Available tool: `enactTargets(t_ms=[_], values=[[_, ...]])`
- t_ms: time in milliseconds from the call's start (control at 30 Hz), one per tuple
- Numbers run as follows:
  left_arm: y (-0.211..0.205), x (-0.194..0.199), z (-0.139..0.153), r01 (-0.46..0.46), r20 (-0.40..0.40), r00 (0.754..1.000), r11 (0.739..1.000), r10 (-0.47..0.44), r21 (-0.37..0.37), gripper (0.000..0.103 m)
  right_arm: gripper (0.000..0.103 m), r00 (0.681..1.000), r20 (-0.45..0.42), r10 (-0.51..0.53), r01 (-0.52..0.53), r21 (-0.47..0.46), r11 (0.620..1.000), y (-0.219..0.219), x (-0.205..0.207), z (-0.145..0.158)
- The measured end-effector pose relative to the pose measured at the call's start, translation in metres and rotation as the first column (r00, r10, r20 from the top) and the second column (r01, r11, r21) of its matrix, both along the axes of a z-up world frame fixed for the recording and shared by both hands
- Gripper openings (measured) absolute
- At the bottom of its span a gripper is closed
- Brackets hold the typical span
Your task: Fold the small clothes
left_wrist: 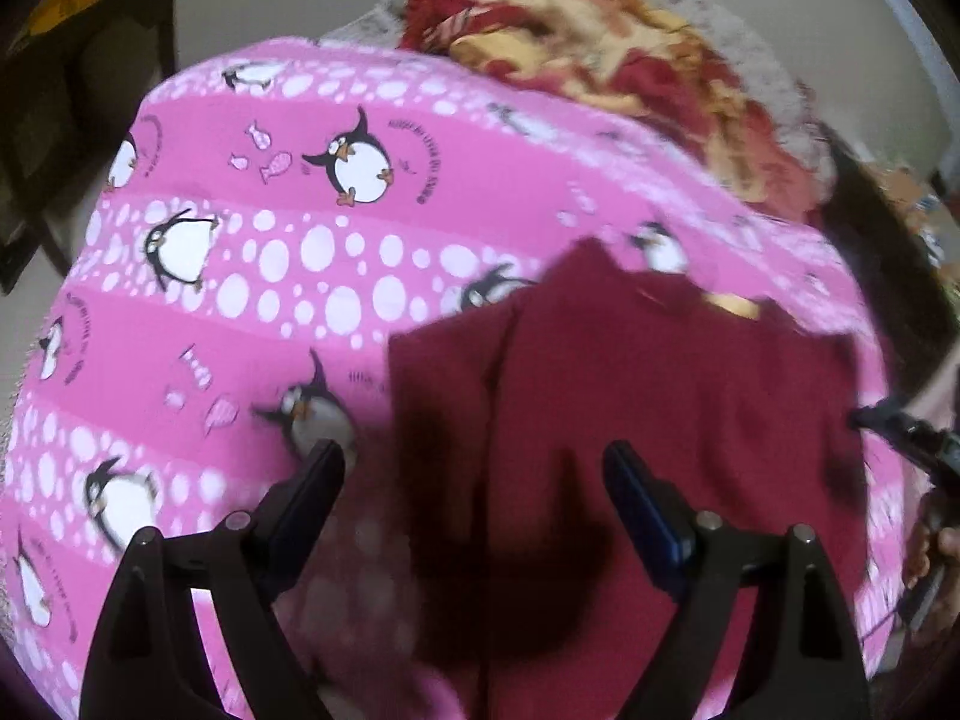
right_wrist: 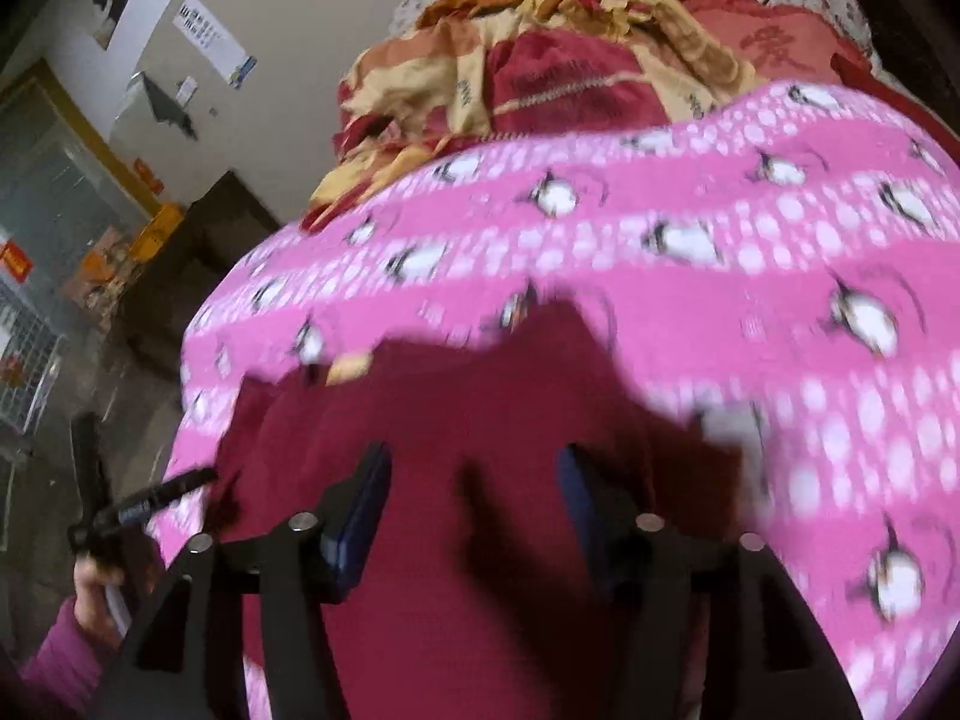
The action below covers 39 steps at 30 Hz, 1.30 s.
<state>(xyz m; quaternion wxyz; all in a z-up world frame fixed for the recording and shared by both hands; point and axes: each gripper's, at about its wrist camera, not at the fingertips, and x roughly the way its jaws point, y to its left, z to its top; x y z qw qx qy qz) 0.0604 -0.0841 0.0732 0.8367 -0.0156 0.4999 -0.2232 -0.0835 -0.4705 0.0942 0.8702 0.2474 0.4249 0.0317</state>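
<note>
A dark red small garment [left_wrist: 630, 396] lies flat on a pink penguin-print sheet [left_wrist: 288, 276], with one side folded inward along a lengthwise crease and a tan neck label at its far end. My left gripper [left_wrist: 471, 462] hovers over its near part, jaws wide apart and nothing between them. At the right edge of that view the right gripper [left_wrist: 900, 426] shows. In the blurred right wrist view the garment [right_wrist: 432, 540] fills the foreground, and my right gripper [right_wrist: 474, 468] stands open above it, gripping no cloth. The left gripper [right_wrist: 156, 498] appears at that view's left edge.
A crumpled red and yellow quilt [left_wrist: 600, 48] is heaped at the far end of the bed. Dark furniture [left_wrist: 90, 90] stands beyond the sheet's left edge. A hand in a pink sleeve [right_wrist: 66, 648] holds the left gripper. Papers hang on the wall [right_wrist: 210, 30].
</note>
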Motion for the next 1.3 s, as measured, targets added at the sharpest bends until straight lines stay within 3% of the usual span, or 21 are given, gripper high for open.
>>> enactTargets(t_ms=[100,233,400,500,567,633,800,933,1000,1033,1167,1300], values=[[0.019,-0.029,0.010,0.050,0.015,0.999,0.998,-0.049,-0.037,0.087,0.066,0.998,-0.032,0.046,-0.047,-0.022,0.999,0.012,-0.034,-0.004],[0.035,-0.054,0.004,0.097,-0.039,0.994,0.990,-0.102,-0.104,0.087,0.067,0.997,-0.065,0.051,-0.052,-0.017,0.998,0.019,-0.074,-0.016],[0.032,-0.074,-0.016,0.193,-0.060,0.979,0.979,-0.196,-0.060,0.087,0.067,0.997,-0.080,0.019,-0.018,0.011,1.000,0.018,-0.102,-0.030],[0.034,-0.084,-0.024,0.221,-0.069,0.971,0.971,-0.227,-0.090,0.086,0.067,0.996,-0.089,-0.004,0.007,0.032,0.999,0.014,-0.111,-0.037],[0.028,-0.085,-0.026,0.243,-0.069,0.966,0.966,-0.249,-0.087,0.075,0.067,0.995,-0.102,-0.014,0.018,0.038,0.999,0.012,-0.113,-0.040],[0.023,-0.085,-0.027,0.265,-0.067,0.961,0.962,-0.270,-0.071,0.058,0.067,0.994,-0.104,-0.015,0.018,0.031,0.999,0.013,-0.114,-0.039],[0.007,-0.085,-0.039,0.303,-0.086,0.948,0.952,-0.306,-0.041,0.031,0.067,0.996,-0.092,-0.004,0.007,0.032,0.999,0.017,-0.117,-0.037],[0.003,-0.090,-0.037,0.319,-0.050,0.946,0.948,-0.319,0.001,0.012,0.067,0.995,-0.103,0.004,-0.005,-0.014,1.000,0.024,-0.110,-0.042],[0.004,-0.091,-0.031,0.312,-0.044,0.949,0.950,-0.311,0.007,0.009,0.042,0.994,-0.104,0.030,-0.033,-0.027,0.999,0.027,-0.105,-0.043],[0.007,-0.091,-0.026,0.303,-0.043,0.952,0.953,-0.303,0.002,0.009,0.016,0.993,-0.114,0.033,-0.040,-0.059,0.997,0.029,-0.103,-0.041],[0.020,-0.094,-0.012,0.301,-0.012,0.953,0.953,-0.301,-0.004,0.008,0.013,0.995,-0.091,0.044,-0.054,-0.114,0.992,0.031,-0.109,-0.026],[0.024,-0.096,-0.040,0.286,-0.073,0.956,0.958,-0.285,0.013,0.008,0.010,0.988,-0.151,0.018,-0.037,-0.119,0.992,0.024,-0.110,-0.043]])
